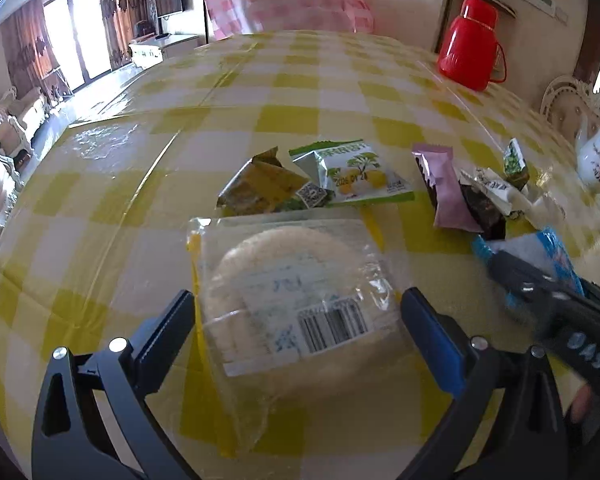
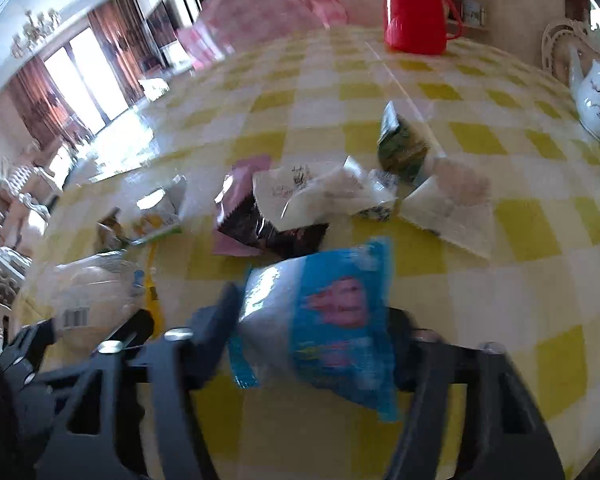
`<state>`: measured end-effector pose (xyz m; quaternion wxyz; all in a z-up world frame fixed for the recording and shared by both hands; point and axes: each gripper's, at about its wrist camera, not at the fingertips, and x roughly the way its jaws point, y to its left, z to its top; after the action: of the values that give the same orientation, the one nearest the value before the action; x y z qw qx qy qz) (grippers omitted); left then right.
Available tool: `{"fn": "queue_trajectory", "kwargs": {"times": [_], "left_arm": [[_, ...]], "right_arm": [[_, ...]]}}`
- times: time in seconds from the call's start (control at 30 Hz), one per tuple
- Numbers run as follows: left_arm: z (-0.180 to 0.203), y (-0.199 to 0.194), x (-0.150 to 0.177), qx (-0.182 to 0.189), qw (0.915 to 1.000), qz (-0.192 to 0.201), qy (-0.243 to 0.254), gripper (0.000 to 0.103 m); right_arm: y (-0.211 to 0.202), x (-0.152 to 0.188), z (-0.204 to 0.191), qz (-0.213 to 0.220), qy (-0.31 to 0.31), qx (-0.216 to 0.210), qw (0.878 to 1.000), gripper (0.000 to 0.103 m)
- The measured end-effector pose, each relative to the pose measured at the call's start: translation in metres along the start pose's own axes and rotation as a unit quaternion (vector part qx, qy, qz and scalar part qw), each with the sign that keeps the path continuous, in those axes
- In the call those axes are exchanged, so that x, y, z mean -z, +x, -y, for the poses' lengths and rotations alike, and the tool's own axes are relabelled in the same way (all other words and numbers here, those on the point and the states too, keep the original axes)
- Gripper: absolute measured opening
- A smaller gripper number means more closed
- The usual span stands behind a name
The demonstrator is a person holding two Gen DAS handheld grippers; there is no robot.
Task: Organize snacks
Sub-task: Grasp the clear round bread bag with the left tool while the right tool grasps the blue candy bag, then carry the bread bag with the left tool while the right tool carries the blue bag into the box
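Note:
My left gripper (image 1: 298, 316) is shut on a clear-wrapped round white cake (image 1: 296, 300) with a barcode label, held just above the yellow checked table (image 1: 140, 208). My right gripper (image 2: 312, 320) is shut on a blue and white snack packet (image 2: 328, 320); that packet also shows in the left wrist view (image 1: 540, 256) at the right. Loose snacks lie beyond: a yellow-green packet (image 1: 264, 188), a white and green packet (image 1: 356, 172), a pink packet (image 1: 444, 188), a dark packet (image 2: 268, 228), white packets (image 2: 324, 192) and a small green packet (image 2: 400, 144).
A red thermos jug (image 1: 470, 46) stands at the far side of the table. A white floral teapot (image 1: 596, 156) stands at the right edge. A pink checked cloth bundle (image 1: 288, 0) sits behind the far table edge.

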<state>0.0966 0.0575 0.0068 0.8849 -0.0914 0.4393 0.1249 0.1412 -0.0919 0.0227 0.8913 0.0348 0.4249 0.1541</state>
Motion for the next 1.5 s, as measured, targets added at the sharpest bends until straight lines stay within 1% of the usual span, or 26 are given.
{"fn": "queue_trajectory", "kwargs": {"times": [0.03,0.07,0.1,0.27,0.33,0.4,0.43,0.47,0.57,0.67,0.83,0.97,1.07,1.23,1.37,1.5], "left_arm": [[0.000,0.000,0.000,-0.001,1.0000,0.000,0.000,0.102],[0.001,0.000,0.000,-0.001,1.0000,0.000,0.001,0.102],[0.001,0.000,0.001,-0.001,1.0000,0.000,0.001,0.102],[0.002,0.000,0.000,0.001,1.0000,0.000,0.002,0.102],[0.010,0.001,0.000,0.008,0.9997,-0.003,0.024,0.102],[0.018,-0.001,0.001,0.028,0.9985,0.001,0.047,0.089],[0.021,-0.004,0.002,0.043,0.9974,0.007,0.057,0.075],[0.023,-0.007,0.004,0.067,0.9957,0.011,0.064,0.070],[0.024,-0.012,0.007,0.091,0.9936,0.017,0.065,0.066],[0.021,-0.015,0.012,0.111,0.9926,0.015,0.046,0.065],[0.029,-0.031,0.028,0.131,0.9902,0.028,0.038,0.065],[0.035,-0.051,0.043,0.127,0.9896,0.056,0.038,0.065],[0.039,-0.065,0.056,0.124,0.9892,0.065,0.044,0.065],[0.040,-0.099,0.078,0.121,0.9862,0.100,0.053,0.065],[0.037,-0.118,0.093,0.116,0.9851,0.110,0.063,0.065],[0.028,-0.131,0.106,0.109,0.9857,0.106,0.073,0.065]], "right_arm": [[-0.005,0.002,0.003,0.001,0.000,0.005,1.000,0.054],[-0.015,0.008,0.008,0.012,0.001,0.017,1.000,0.053],[-0.022,0.012,0.011,0.018,0.004,0.018,1.000,0.053],[-0.067,0.043,0.033,0.049,0.030,0.009,0.998,0.053],[-0.082,0.056,0.039,0.061,0.045,-0.001,0.997,0.053],[-0.093,0.067,0.043,0.071,0.063,-0.008,0.996,0.053],[-0.096,0.072,0.043,0.074,0.069,-0.010,0.995,0.053],[-0.100,0.077,0.043,0.077,0.074,-0.011,0.994,0.053],[-0.109,0.089,0.043,0.089,0.091,-0.010,0.992,0.053],[-0.114,0.093,0.049,0.099,0.114,-0.008,0.989,0.053],[-0.116,0.097,0.067,0.107,0.155,-0.004,0.982,0.053],[-0.114,0.099,0.077,0.106,0.180,-0.009,0.978,0.053],[-0.112,0.100,0.079,0.107,0.190,-0.025,0.976,0.053],[-0.110,0.102,0.081,0.108,0.197,-0.030,0.974,0.053],[-0.110,0.104,0.079,0.112,0.197,-0.050,0.973,0.053],[-0.114,0.107,0.071,0.117,0.185,-0.063,0.974,0.053]]}}
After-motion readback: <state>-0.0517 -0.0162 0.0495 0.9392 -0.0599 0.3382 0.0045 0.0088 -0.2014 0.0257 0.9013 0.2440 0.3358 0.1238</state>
